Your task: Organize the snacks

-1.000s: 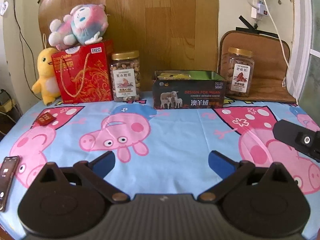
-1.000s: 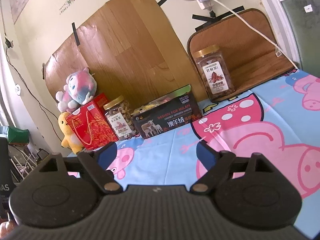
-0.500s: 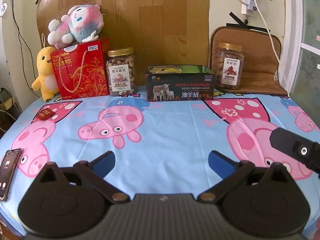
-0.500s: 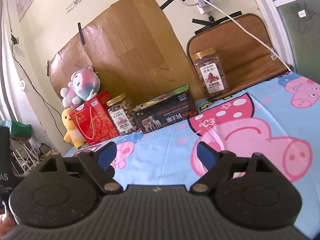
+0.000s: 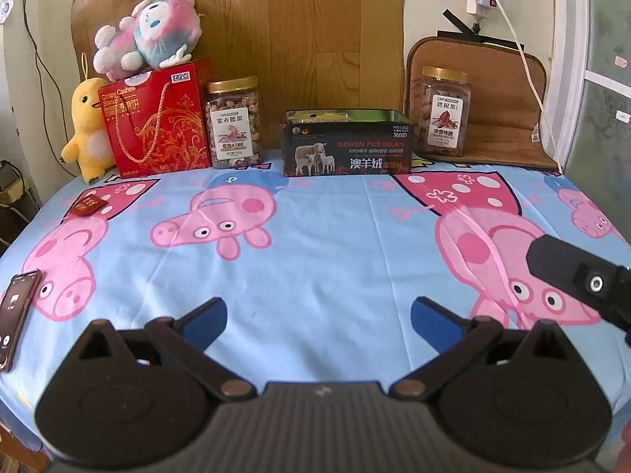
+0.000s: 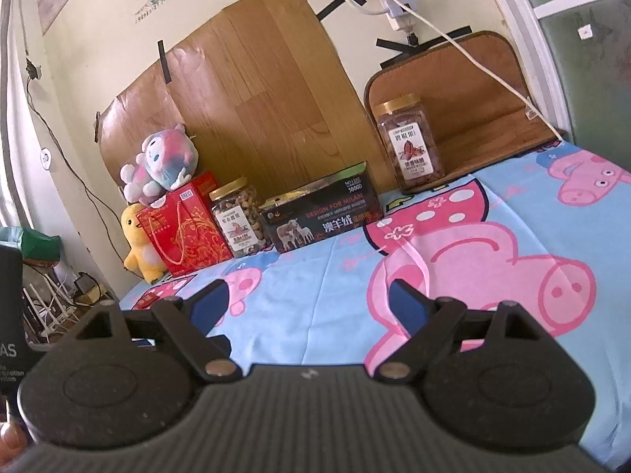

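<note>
- The left claw (image 5: pixel 318 313) is hovering low over the near part of the desk (image 5: pixel 315 260), its blue-tipped fingers (image 5: pixel 205 317) standing wide apart with nothing between them.
- The right claw (image 6: pixel 307 301) is hanging a little higher, tilted, its fingers likewise spread and gripping nothing; part of its black body (image 5: pixel 579 276) is poking into the left claw's view from the right.
- The snacks are all sitting along the far edge: a dark open box (image 5: pixel 347 144) in the middle with yellow packets showing inside, a gold-lidded nut jar (image 5: pixel 234 122) to its left, and a second gold-lidded jar (image 5: pixel 443 112) to its right, standing on a brown mat (image 5: pixel 504 94).
- Just beside the left jar a red gift bag (image 5: pixel 157 118) is standing upright, with a pink-and-blue plush toy (image 5: pixel 148 33) lying on top and a yellow plush duck (image 5: pixel 88 130) leaning at its side.
- A small red packet (image 5: pixel 87 205) is lying alone on the left of the cloth, well apart from the row.
- A phone (image 5: pixel 15 311) is resting at the near left edge, screen lit.
- Nothing is standing between either claw and the row of snacks.
- A blue cartoon-pig cloth (image 6: pixel 473 260) is covering the desk; behind it a wood-grain board (image 5: pixel 299 39) is taped to a cream wall, and a white cable (image 6: pixel 465 47) is trailing down from a power strip at upper right.
</note>
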`<state>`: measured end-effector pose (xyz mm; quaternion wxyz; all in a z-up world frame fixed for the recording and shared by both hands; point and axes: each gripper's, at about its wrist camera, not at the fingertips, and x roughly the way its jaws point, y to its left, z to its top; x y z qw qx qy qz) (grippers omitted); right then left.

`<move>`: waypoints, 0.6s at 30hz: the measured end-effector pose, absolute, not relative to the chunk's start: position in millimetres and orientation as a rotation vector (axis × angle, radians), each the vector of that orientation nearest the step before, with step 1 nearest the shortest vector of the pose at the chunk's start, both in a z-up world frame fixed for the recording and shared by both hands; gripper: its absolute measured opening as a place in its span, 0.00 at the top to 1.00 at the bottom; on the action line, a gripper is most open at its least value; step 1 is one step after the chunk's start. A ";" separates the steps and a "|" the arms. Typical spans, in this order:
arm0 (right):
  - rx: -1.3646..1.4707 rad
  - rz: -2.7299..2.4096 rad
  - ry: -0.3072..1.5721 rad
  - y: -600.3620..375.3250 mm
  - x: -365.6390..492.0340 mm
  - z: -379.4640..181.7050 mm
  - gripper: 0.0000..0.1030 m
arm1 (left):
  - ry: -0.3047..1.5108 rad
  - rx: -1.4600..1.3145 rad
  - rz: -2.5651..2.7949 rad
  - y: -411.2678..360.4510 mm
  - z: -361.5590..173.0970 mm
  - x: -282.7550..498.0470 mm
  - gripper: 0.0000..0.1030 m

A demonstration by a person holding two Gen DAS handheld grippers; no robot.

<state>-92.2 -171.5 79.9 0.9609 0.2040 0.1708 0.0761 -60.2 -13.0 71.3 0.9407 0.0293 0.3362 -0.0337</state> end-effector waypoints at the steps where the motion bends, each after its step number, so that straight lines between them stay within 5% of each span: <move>1: 0.410 0.153 0.345 -170.5 -93.2 79.9 0.12 | 0.687 0.060 -0.068 -12.8 71.1 -60.7 0.00; 18: 0.408 0.145 0.362 -168.8 -99.6 75.3 0.12 | 0.718 0.065 -0.057 -15.0 62.9 -63.6 0.00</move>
